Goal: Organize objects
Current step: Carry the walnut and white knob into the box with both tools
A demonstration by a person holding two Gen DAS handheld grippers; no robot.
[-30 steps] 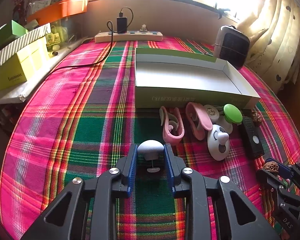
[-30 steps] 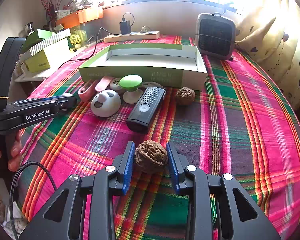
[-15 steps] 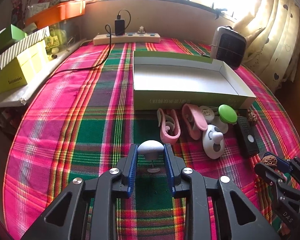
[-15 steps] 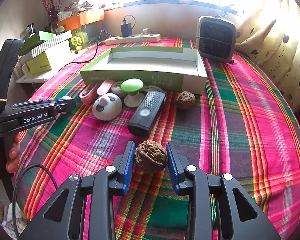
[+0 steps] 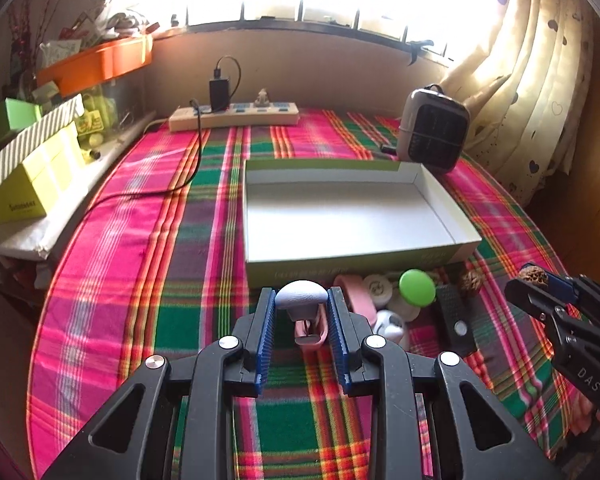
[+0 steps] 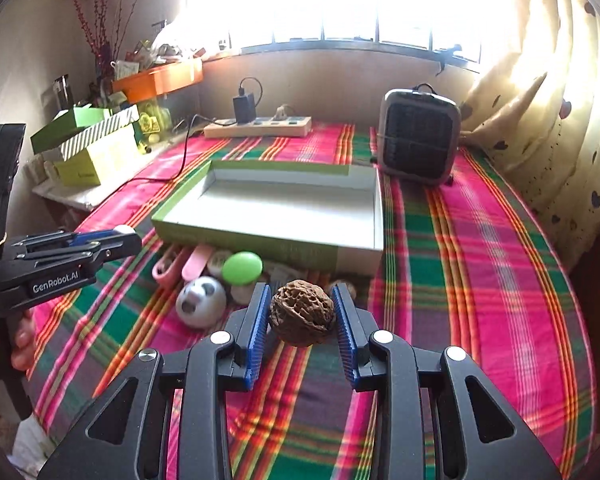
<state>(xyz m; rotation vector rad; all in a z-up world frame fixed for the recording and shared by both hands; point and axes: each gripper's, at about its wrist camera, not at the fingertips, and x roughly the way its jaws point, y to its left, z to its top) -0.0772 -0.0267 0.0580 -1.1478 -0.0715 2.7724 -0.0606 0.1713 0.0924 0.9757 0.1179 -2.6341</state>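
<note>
Short of the open box [image 5: 352,216], the left gripper [image 5: 301,312] pinches a grey mushroom-shaped knob [image 5: 301,298] and the right gripper [image 6: 302,314] a walnut [image 6: 302,312]; both round loads could slip from the ribbed pads.

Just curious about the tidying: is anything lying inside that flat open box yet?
No, in the left wrist view the open box shows only its bare pale floor, with the small objects lying outside its near wall.

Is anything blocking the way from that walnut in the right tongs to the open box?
Nothing visible. The walnut hangs above the small things lying before the box, whose near wall is low and whose floor is bare.
</note>
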